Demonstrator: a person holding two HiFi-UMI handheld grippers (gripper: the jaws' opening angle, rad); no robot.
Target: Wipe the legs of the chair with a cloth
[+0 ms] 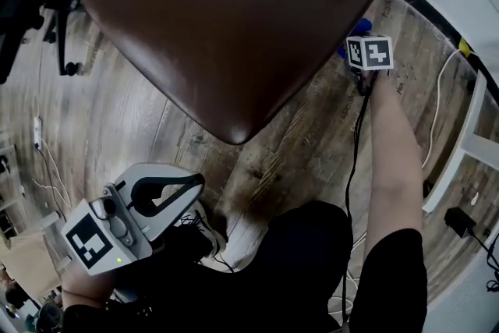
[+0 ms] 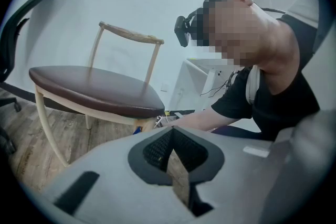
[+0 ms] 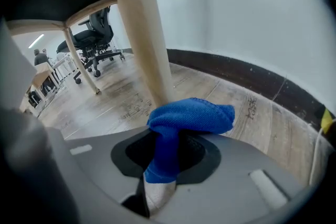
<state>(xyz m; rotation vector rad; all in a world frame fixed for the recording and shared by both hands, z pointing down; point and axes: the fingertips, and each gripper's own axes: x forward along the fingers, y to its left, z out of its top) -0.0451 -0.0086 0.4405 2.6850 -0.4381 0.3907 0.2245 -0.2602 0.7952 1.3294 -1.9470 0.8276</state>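
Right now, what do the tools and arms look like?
The left tool and right tool are light grey shells with black-lined jaw openings. Each carries a white cube with black square markers. A black cable runs along the right arm, which has a short black sleeve.

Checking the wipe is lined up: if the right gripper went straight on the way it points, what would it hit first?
Most likely the chair leg, which stands just beyond the blue cloth clamped in the right gripper; contact is unclear.
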